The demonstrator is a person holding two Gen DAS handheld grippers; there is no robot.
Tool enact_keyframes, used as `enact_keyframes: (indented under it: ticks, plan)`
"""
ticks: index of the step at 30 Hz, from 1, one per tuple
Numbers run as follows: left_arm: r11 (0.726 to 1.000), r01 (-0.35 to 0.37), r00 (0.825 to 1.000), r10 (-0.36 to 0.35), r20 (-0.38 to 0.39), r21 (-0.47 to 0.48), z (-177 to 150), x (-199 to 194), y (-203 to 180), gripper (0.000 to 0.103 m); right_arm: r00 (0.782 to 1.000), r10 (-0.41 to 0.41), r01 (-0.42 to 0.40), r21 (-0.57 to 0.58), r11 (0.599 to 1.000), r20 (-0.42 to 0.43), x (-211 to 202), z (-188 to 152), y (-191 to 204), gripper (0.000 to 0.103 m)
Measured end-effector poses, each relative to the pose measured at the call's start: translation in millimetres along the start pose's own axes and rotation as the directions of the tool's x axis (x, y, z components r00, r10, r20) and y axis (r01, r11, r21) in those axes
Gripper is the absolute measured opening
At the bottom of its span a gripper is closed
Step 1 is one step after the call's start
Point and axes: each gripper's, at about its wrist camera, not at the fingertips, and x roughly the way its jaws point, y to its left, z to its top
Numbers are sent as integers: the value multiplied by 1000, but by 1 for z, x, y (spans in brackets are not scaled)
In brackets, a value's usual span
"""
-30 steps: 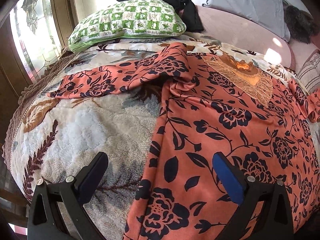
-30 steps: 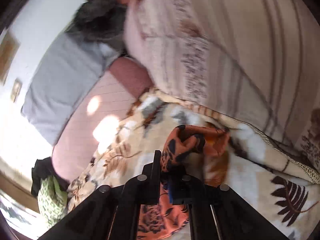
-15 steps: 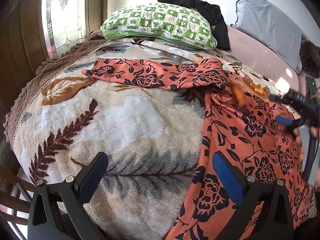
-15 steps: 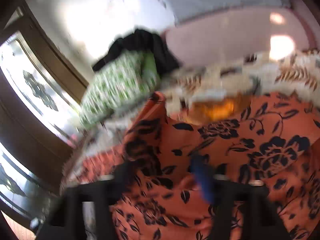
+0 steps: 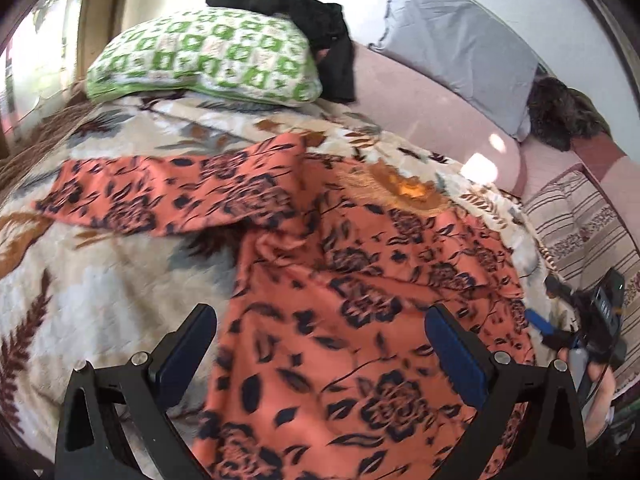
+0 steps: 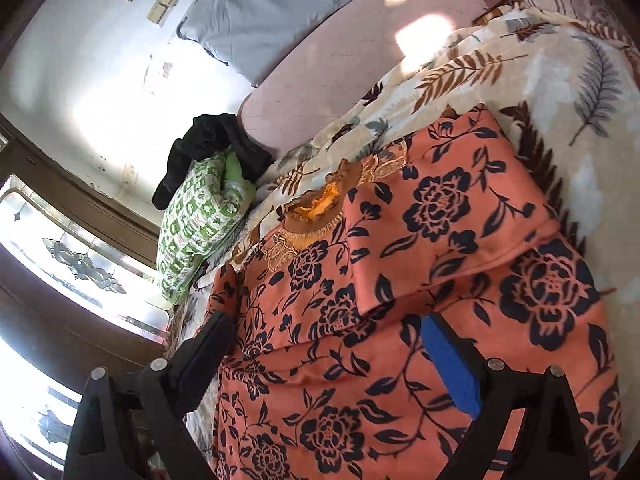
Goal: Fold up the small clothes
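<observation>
- Since the right gripper (image 6: pixel 324 360) let go, its jaws have just been opening from fully pinched on the right sleeve (image 6: pixel 452 216) to spread wide; nothing is between them now, only cloth below
- That sleeve now lies folded inward across the chest of the orange floral tunic (image 5: pixel 360 312), which is spread on the leaf-print blanket (image 5: pixel 100 280); judgement: first sleeve fold is done
- Left sleeve (image 5: pixel 168 196) is still stretched flat toward the window side; judgement: it is the next fold
- Left gripper (image 5: pixel 320 344) is spread too, holding nothing; one pad over blanket, the other over the tunic's lower half
- Left wrist view only: the full left sleeve, the green checked pillow (image 5: pixel 208 60) with a black garment (image 5: pixel 312 20) draped on it, the striped cushion (image 5: pixel 584 224), and the right gripper at the far right edge with a hand on its grip
- Right wrist view only: the crisp edge of the folded sleeve, the embroidered neckline (image 6: pixel 320 208) seen close, the patterned window glass (image 6: pixel 80 264)
- Lower hem is out of both views; cannot tell how it lies
</observation>
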Motion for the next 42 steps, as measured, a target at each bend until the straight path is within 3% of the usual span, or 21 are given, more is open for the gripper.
enact_keyframes:
  ticks: [3, 5, 9, 13, 16, 17, 18, 19, 20, 23, 25, 27, 29, 30, 31, 32, 34, 36, 39, 42]
  plan:
    - [995, 95, 993, -93, -74, 14, 33, 45, -32, 103, 1000, 26, -26, -17, 1000, -6, -10, -15, -12, 97]
    - [994, 111, 985, -112, -132, -16, 50, 83, -40, 103, 999, 38, -38, -17, 999, -4, -13, -22, -20, 97]
    - [997, -17, 978, 2, -211, -73, 68, 146, -32, 102, 998, 70, -70, -25, 997, -5, -18, -22, -29, 97]
    - [993, -95, 961, 72, -267, -73, 65, 174, -13, 94, 995, 96, -96, -8, 995, 15, -26, -19, -39, 97]
    - [987, -155, 952, 139, -272, -36, 60, 178, -10, 71, 994, 111, -111, 4, 994, 12, -26, -16, -45, 97]
    - [984, -179, 948, 167, -271, -19, 60, 178, -11, 57, 994, 111, -111, 12, 994, 10, -25, -16, -47, 97]
    - [977, -212, 941, 204, -271, 1, 60, 179, -12, 37, 994, 110, -110, 24, 994, 9, -24, -15, -50, 97]
    - [978, -210, 941, 203, -270, 1, 62, 177, -11, 29, 994, 109, -110, 34, 993, 10, -24, -15, -52, 97]
    - [982, -186, 945, 175, -275, -17, 64, 176, -9, 13, 994, 104, -105, 40, 994, 13, -24, -14, -54, 97]
    - [978, -208, 957, 205, -206, 5, 73, 158, -15, 5, 995, 99, -100, 49, 994, 25, -27, -13, -56, 97]
    - [971, -228, 969, 233, -81, 71, 76, 132, -31, 5, 996, 88, -90, 49, 995, 34, -29, -13, -58, 97]
    - [965, -243, 968, 247, -29, 102, 70, 118, -37, 5, 996, 83, -85, 55, 995, 39, -30, -12, -60, 97]
    - [945, -318, 945, 322, -51, 83, 60, 129, -24, 10, 996, 76, -78, 55, 995, 35, -28, -12, -60, 97]
    - [943, -324, 936, 331, -122, 76, 57, 145, -16, 14, 997, 75, -77, 53, 996, 31, -27, -12, -60, 97]
    - [950, -303, 925, 311, -216, 71, 52, 158, -8, 16, 997, 75, -76, 50, 996, 27, -25, -12, -59, 97]
    - [958, -279, 935, 286, -208, 62, 50, 155, -5, 16, 997, 71, -72, 42, 996, 23, -24, -13, -57, 97]
    - [974, -215, 962, 224, -158, 68, 53, 132, -7, 30, 998, 59, -59, 14, 998, 16, -23, -16, -51, 97]
    - [991, -119, 985, 127, -114, 68, 55, 99, -6, 59, 998, 54, -54, -15, 998, 19, -24, -18, -45, 97]
    - [999, -50, 998, 50, 24, 18, 54, 37, 16, 77, 999, 35, -34, -32, 999, 12, -21, -22, -37, 97]
    - [983, 15, 994, 5, 110, -182, 51, -3, 81, 78, 1000, 24, -24, -48, 999, -11, -18, -29, -26, 97]
